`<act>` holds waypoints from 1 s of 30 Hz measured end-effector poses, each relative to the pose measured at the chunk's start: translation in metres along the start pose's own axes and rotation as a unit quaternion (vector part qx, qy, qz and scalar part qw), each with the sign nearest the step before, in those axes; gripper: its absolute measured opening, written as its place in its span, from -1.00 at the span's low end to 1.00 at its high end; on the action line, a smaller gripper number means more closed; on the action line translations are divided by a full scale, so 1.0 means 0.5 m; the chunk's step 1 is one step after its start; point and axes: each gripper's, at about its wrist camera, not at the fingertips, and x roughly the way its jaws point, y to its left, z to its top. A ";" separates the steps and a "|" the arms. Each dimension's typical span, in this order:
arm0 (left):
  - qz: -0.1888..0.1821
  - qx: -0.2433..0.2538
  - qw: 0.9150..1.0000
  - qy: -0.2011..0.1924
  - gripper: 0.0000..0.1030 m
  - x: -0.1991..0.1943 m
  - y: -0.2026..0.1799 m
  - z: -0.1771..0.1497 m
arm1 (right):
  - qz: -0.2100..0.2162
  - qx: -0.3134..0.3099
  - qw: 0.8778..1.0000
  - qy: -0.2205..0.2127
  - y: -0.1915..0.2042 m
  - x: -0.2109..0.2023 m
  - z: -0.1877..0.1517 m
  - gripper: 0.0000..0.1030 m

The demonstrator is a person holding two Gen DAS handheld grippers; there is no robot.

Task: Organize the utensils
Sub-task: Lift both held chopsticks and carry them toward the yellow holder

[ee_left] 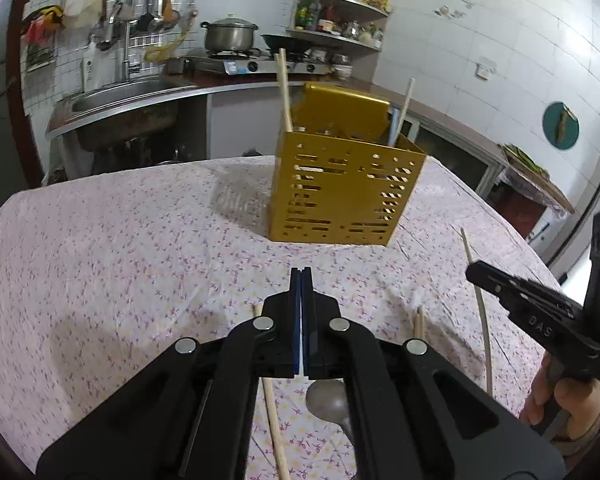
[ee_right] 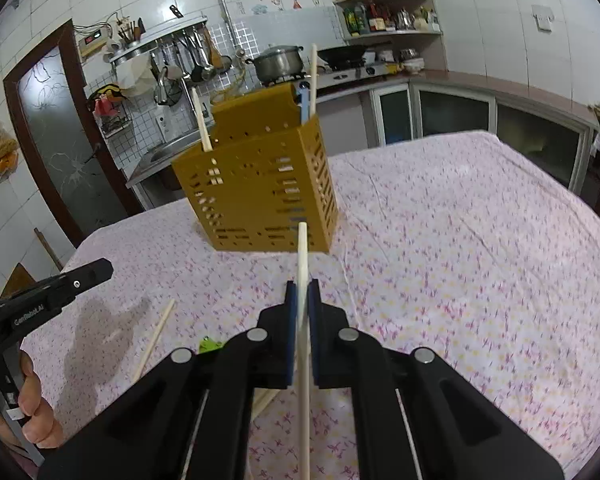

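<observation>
- Closest to the left wrist camera: a metal spoon (ee_left: 327, 402) lies flat on the flowery tablecloth (ee_left: 120, 260) right under the left gripper (ee_left: 301, 274). A loose chopstick (ee_left: 272, 412) sits just beside it, and another couple of chopsticks (ee_left: 419, 322) poke out on the other side.
- The left gripper's jaws are pressed fully together, blue pads meeting, and nothing is between them that I can see.
- The right gripper (ee_right: 302, 294) is clamped on a single wooden chopstick (ee_right: 303, 320). The stick runs lengthwise through the pads and sticks out well past the tips, toward the holder.
- Under the right gripper there are more chopsticks on the cloth (ee_right: 154, 340), plus a small green thing (ee_right: 210, 345) I can't make out.
- Each camera catches the other gripper off to the side with the person's hand (ee_right: 32, 412) around its handle.
- Mid-table: the gold perforated utensil holder (ee_left: 340, 192) stands upright on the cloth, well apart from both grippers. It already has a few chopsticks (ee_left: 284, 88) standing in it, and something blue in the right side.
- Way in the back: a kitchen counter with a sink (ee_left: 120, 98), a steel pot (ee_left: 230, 34) on a gas stove, ladles hanging on a rail and a corner shelf of bottles.
</observation>
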 end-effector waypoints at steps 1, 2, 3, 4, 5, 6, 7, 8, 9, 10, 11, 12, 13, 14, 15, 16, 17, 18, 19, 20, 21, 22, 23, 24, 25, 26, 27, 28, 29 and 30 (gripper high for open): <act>0.002 -0.001 1.000 0.016 -1.00 0.010 0.000 0.001 | -0.002 -0.002 1.000 0.004 0.001 0.003 0.002 -0.88; -0.004 -0.003 0.999 0.033 -1.00 0.022 0.001 0.000 | -0.002 -0.003 1.000 0.006 0.001 0.005 0.001 -0.88; -0.010 -0.005 0.998 0.057 -1.00 0.038 0.004 -0.005 | -0.003 -0.006 1.000 0.010 0.002 0.010 0.000 -0.88; -0.012 -0.006 0.997 0.073 -1.00 0.052 0.005 -0.010 | -0.005 -0.010 1.000 0.016 0.003 0.017 -0.003 -0.88; -0.007 -0.010 0.996 0.091 -1.00 0.069 0.008 -0.019 | -0.008 -0.013 1.000 0.022 0.005 0.025 -0.009 -0.88; 0.001 -0.013 0.994 0.107 -1.00 0.087 0.011 -0.027 | -0.008 -0.015 1.000 0.026 0.004 0.028 -0.013 -0.88; 0.006 -0.014 0.993 0.118 -1.00 0.097 0.015 -0.036 | -0.008 -0.015 0.999 0.032 0.003 0.034 -0.019 -0.88; 0.009 -0.016 0.991 0.131 -1.00 0.109 0.020 -0.045 | -0.011 -0.014 0.999 0.036 0.000 0.040 -0.025 -0.88; 0.011 -0.016 0.990 0.143 -1.00 0.120 0.021 -0.052 | -0.014 -0.013 0.999 0.038 -0.002 0.043 -0.030 -0.88; 0.019 -0.016 0.988 0.153 -1.00 0.131 0.024 -0.060 | -0.014 -0.011 0.999 0.039 -0.006 0.045 -0.032 -0.88; 0.028 -0.016 0.986 0.162 -1.00 0.140 0.026 -0.066 | -0.015 -0.008 0.999 0.042 -0.010 0.048 -0.033 -0.88; 0.032 -0.017 0.985 0.168 -1.00 0.146 0.028 -0.067 | -0.016 -0.006 0.999 0.043 -0.011 0.049 -0.033 -0.88; 0.030 -0.019 0.984 0.174 -1.00 0.153 0.030 -0.071 | -0.017 -0.006 0.999 0.044 -0.014 0.049 -0.035 -0.88; 0.029 -0.017 0.984 0.172 -1.00 0.153 0.030 -0.070 | -0.017 -0.004 0.999 0.044 -0.016 0.050 -0.034 -0.88; 0.030 -0.015 0.984 0.174 -1.00 0.154 0.030 -0.070 | -0.018 -0.004 0.999 0.044 -0.019 0.049 -0.034 -0.88; 0.031 -0.013 0.984 0.178 -1.00 0.157 0.028 -0.069 | -0.019 -0.004 0.999 0.044 -0.020 0.049 -0.034 -0.88; 0.032 -0.013 0.983 0.182 -1.00 0.162 0.028 -0.067 | -0.021 -0.003 0.999 0.044 -0.022 0.049 -0.034 -0.88; 0.032 -0.011 0.982 0.186 -1.00 0.165 0.030 -0.066 | -0.021 -0.001 0.999 0.044 -0.023 0.049 -0.035 -0.88; 0.029 -0.012 0.981 0.191 -0.99 0.170 0.031 -0.062 | -0.021 0.000 0.999 0.045 -0.024 0.049 -0.035 -0.88; 0.023 -0.016 0.980 0.197 -0.97 0.174 0.036 -0.058 | -0.022 0.001 0.999 0.046 -0.024 0.049 -0.036 -0.88; 0.016 -0.019 0.979 0.202 -0.96 0.177 0.041 -0.054 | -0.022 0.000 0.999 0.045 -0.025 0.048 -0.037 -0.88; 0.012 -0.018 0.978 0.207 -0.96 0.178 0.042 -0.053 | -0.023 0.000 0.999 0.045 -0.025 0.046 -0.036 -0.88; 0.006 -0.018 0.977 0.214 -0.94 0.180 0.044 -0.051 | -0.023 0.000 0.999 0.045 -0.025 0.045 -0.036 -0.88; 0.003 -0.018 0.976 0.218 -0.94 0.181 0.046 -0.050 | -0.023 0.001 0.999 0.045 -0.026 0.045 -0.035 -0.88; 0.004 -0.014 0.975 0.221 -0.93 0.186 0.048 -0.047 | -0.024 0.003 0.999 0.046 -0.026 0.045 -0.035 -0.88; 0.007 -0.009 0.975 0.222 -0.93 0.185 0.045 -0.047 | -0.025 0.003 0.999 0.046 -0.026 0.045 -0.035 -0.88; 0.016 0.007 0.975 0.223 -0.93 0.186 0.036 -0.047 | -0.026 0.004 0.999 0.046 -0.026 0.046 -0.035 -0.88; 0.024 0.018 0.974 0.223 -0.94 0.189 0.028 -0.046 | -0.026 0.005 0.999 0.047 -0.026 0.046 -0.036 -0.88; 0.034 0.030 0.974 0.222 -0.94 0.189 0.018 -0.048 | -0.027 0.005 0.999 0.047 -0.025 0.046 -0.036 -0.88; 0.045 0.037 0.974 0.219 -0.94 0.189 0.011 -0.049 | -0.028 0.004 0.999 0.047 -0.025 0.047 -0.037 -0.88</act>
